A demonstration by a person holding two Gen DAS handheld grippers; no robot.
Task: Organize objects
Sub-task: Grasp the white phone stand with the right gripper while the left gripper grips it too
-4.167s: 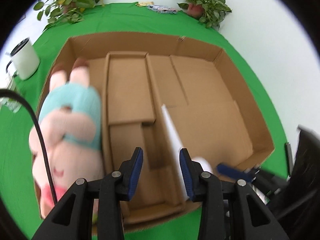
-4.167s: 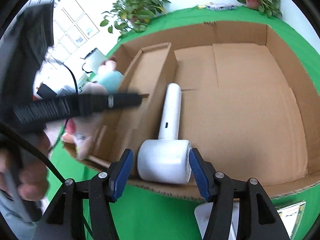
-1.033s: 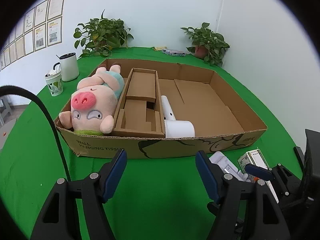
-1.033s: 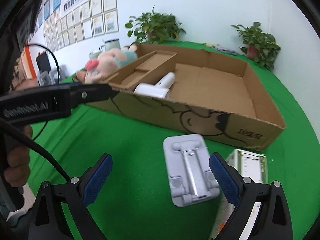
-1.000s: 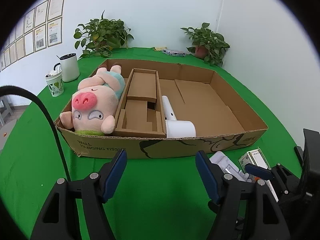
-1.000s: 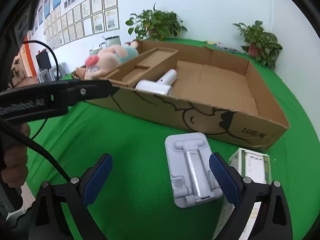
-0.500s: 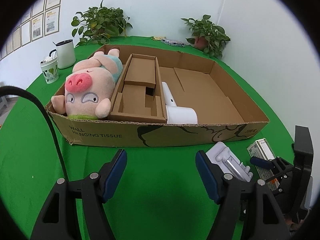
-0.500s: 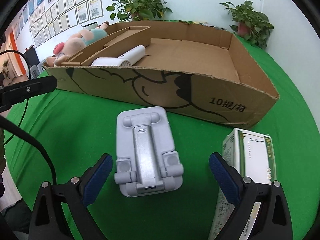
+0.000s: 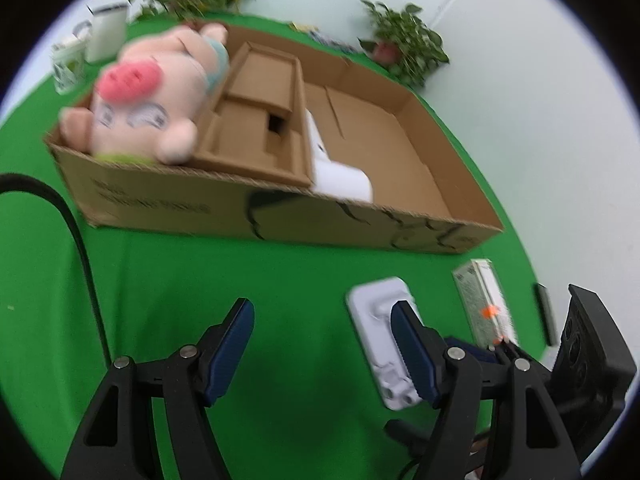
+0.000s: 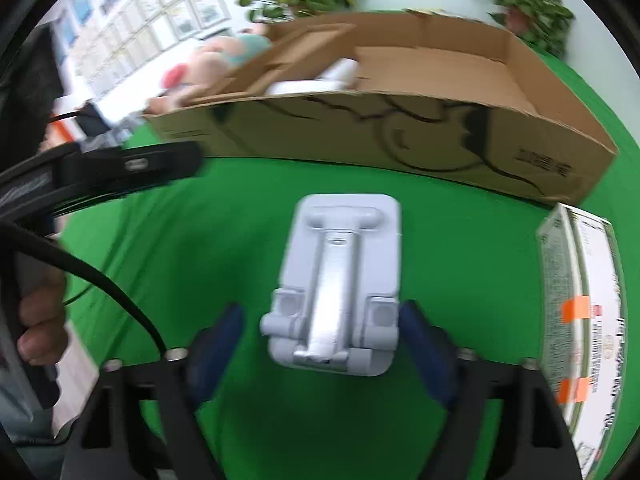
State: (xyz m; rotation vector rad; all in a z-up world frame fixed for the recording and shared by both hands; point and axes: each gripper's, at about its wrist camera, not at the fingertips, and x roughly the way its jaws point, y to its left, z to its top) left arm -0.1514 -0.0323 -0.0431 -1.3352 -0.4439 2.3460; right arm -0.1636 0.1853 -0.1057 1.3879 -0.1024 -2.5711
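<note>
Now the right tool (image 10: 320, 340), jaws opening, has descended to straddle the grey stand (image 10: 340, 280) before the cardboard box (image 10: 400, 128); the left tool (image 9: 320, 344) hangs apart, empty.

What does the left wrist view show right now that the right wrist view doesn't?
Only the left wrist view: the box floor with the white dryer seen whole, the pig's face, two white cups behind the box, and the empty left gripper over bare cloth.

Only the right wrist view: the near end of the folded stand between the opening jaws of the right gripper, pads not yet pressing, plus framed pictures on the wall.

Both: the cardboard box, plush pig, stand, green-and-white carton, green cloth, potted plants.
</note>
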